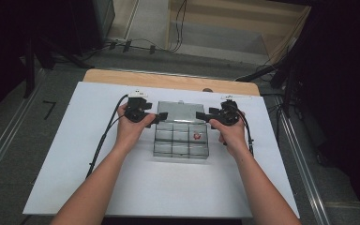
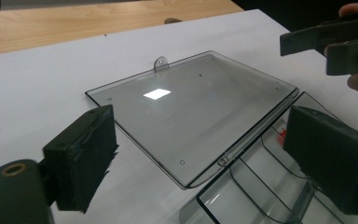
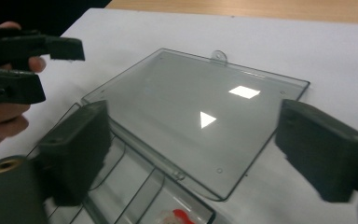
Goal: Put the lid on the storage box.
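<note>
With both grippers parked at the hinge line, the clear plastic organizer box [image 1: 181,142] sits mid-frame in the high view, on the white sheet [image 1: 75,154] covering the table. Left gripper [image 1: 158,117] is at centre-left, jaws spread, gripping nothing, just off the box's left edge. Lid [image 2: 193,105] lies flipped fully back, flat on the sheet, filling the middle of the left gripper view w/ its small hang tab [image 2: 160,62] at the far edge. Compartments [image 1: 180,136] are below it in the high view; a small red-and-white item [image 1: 197,136] sits in a right-hand cell. Right gripper [image 1: 200,115] at centre-right is likewise released, nothing between the jaws.

Handling, my read: thin hard plastic, light, stiff but likely brittle at the hinge [image 3: 179,175], and glossy so prob. slippery. Best hold would be the lid's side edges or the far edge near the tab, pinching gently; the base may slide on the sheet, so one gripper should steady it.
</note>
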Action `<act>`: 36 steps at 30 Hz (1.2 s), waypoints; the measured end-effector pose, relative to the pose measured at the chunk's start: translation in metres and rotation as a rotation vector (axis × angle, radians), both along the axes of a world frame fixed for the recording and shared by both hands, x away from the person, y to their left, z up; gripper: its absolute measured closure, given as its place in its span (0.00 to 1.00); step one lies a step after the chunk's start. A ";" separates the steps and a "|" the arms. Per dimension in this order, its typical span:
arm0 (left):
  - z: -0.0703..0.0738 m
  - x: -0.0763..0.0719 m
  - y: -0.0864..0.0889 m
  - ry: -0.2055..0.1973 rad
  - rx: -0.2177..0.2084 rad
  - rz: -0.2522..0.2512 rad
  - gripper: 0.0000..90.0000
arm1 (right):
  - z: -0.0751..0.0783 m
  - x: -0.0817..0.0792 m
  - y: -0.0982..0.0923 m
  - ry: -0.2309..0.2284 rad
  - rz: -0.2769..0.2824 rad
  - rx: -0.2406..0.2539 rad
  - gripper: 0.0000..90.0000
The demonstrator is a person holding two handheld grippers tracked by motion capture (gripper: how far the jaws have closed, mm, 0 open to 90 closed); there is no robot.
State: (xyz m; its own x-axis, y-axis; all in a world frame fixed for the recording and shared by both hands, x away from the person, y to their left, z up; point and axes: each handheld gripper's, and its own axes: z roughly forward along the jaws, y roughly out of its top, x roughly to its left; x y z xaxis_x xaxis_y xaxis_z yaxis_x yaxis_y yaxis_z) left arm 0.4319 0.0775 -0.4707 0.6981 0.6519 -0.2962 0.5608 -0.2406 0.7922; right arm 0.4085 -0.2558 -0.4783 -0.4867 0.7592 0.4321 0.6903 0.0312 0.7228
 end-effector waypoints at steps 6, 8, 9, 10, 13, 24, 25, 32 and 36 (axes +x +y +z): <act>-0.007 0.009 -0.007 0.066 0.017 0.021 0.20 | -0.010 0.005 0.003 0.056 -0.029 -0.033 0.26; -0.009 0.011 -0.008 0.085 0.017 0.028 0.21 | -0.012 0.007 0.004 0.065 -0.047 -0.060 0.28; -0.010 0.012 -0.008 0.091 0.013 0.030 0.22 | -0.013 0.008 0.004 0.073 -0.054 -0.062 0.29; -0.011 0.013 -0.008 0.098 0.007 0.031 0.23 | -0.014 0.009 0.004 0.081 -0.060 -0.061 0.30; -0.014 0.015 -0.008 0.118 -0.005 0.042 0.25 | -0.019 0.011 0.004 0.111 -0.073 -0.070 0.31; -0.027 0.023 -0.012 0.198 0.003 0.067 0.30 | -0.028 0.015 0.007 0.152 -0.074 -0.059 0.35; -0.028 0.024 -0.013 0.198 0.006 0.071 0.30 | -0.029 0.016 0.007 0.158 -0.073 -0.050 0.35; -0.036 0.027 -0.014 0.252 -0.029 0.083 0.31 | -0.036 0.019 0.005 0.209 -0.040 0.034 0.34; -0.038 0.028 -0.015 0.268 -0.068 0.080 0.35 | -0.035 0.019 0.006 0.201 -0.039 0.031 0.36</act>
